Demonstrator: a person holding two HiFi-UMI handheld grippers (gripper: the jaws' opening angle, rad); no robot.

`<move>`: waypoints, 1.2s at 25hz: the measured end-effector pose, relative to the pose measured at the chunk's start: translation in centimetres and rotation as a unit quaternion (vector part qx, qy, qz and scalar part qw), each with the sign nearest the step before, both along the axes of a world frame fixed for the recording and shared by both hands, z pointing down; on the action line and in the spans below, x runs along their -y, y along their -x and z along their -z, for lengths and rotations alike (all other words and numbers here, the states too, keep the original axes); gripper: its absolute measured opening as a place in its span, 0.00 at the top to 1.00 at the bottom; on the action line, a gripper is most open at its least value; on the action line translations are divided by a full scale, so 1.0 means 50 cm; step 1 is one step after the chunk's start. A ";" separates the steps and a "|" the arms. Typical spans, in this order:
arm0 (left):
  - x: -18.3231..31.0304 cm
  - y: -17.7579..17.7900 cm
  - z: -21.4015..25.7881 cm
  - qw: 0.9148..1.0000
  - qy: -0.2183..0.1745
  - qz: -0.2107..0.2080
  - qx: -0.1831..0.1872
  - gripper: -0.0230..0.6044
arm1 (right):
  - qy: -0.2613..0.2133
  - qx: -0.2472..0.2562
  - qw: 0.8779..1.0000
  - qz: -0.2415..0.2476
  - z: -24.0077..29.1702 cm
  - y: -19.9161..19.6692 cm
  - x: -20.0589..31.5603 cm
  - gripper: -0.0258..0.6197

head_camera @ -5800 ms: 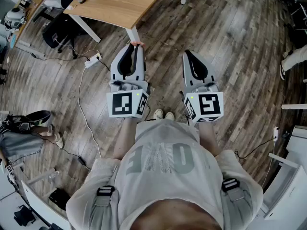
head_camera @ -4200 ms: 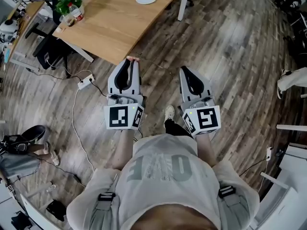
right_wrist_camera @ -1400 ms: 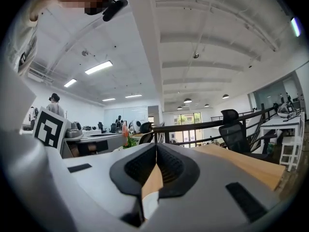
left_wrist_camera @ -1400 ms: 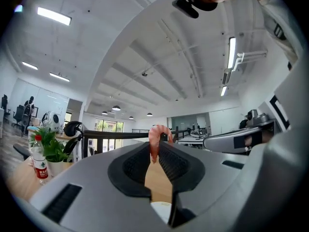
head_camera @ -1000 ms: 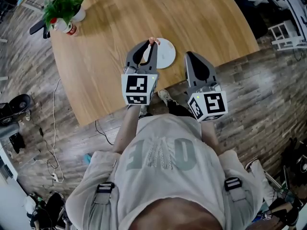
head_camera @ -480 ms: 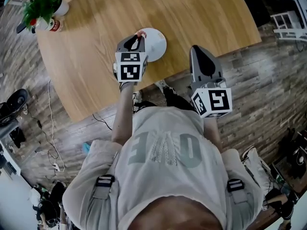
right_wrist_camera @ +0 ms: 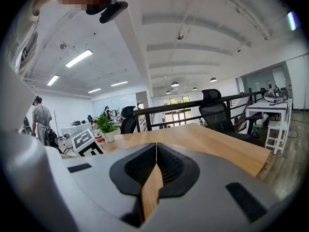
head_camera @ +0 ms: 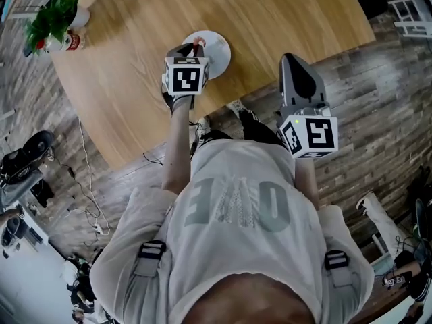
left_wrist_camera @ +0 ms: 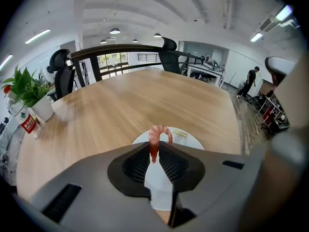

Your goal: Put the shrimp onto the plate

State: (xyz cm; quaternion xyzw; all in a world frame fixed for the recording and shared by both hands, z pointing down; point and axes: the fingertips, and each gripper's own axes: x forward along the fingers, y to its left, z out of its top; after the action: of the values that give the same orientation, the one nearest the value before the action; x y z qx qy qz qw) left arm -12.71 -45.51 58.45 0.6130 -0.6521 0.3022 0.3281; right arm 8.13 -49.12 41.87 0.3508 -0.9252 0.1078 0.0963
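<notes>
Left gripper (left_wrist_camera: 155, 151) clamped on the shrimp (left_wrist_camera: 155, 141), which curls up past the jaw tips over the white plate (left_wrist_camera: 186, 138). Right gripper (right_wrist_camera: 156, 146) jaws together, empty, at 4 o'clock from plate, near table (head_camera: 270, 12) edge.

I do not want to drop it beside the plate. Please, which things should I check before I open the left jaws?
1. Shrimp clamped in left gripper: ok.
2. Shrimp over plate: ok, in head and left gripper views.
3. Plate's visible part bare: ok.
4. Height above plate: cannot tell.
5. Right gripper out of the way, shut, empty: ok.
</notes>
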 end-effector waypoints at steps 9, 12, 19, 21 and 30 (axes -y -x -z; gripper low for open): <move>0.005 -0.015 -0.012 1.000 0.017 0.005 -0.010 0.85 | 0.007 0.017 1.000 -0.003 -0.006 -0.026 0.008 0.93; 0.009 -0.022 -0.010 1.000 0.013 0.008 -0.012 0.79 | 0.008 0.019 1.000 -0.001 -0.006 -0.030 0.011 0.93; 0.010 -0.021 0.029 1.000 -0.015 0.020 -0.002 0.79 | -0.001 0.027 1.000 0.013 -0.001 -0.034 0.009 0.93; 0.016 -0.014 0.064 0.999 -0.040 0.026 0.003 0.79 | -0.007 0.030 0.999 0.020 0.009 -0.025 0.010 0.93; 0.032 -0.009 0.408 0.948 -0.311 0.036 0.052 0.95 | -0.115 0.077 0.987 0.085 0.162 0.065 0.018 0.93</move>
State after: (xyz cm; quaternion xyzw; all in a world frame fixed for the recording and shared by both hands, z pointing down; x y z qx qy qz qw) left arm -12.24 -47.11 38.07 0.6441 -0.7515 0.1038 0.0975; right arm 4.89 -50.03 33.77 0.2698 -0.9627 0.0191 -0.0071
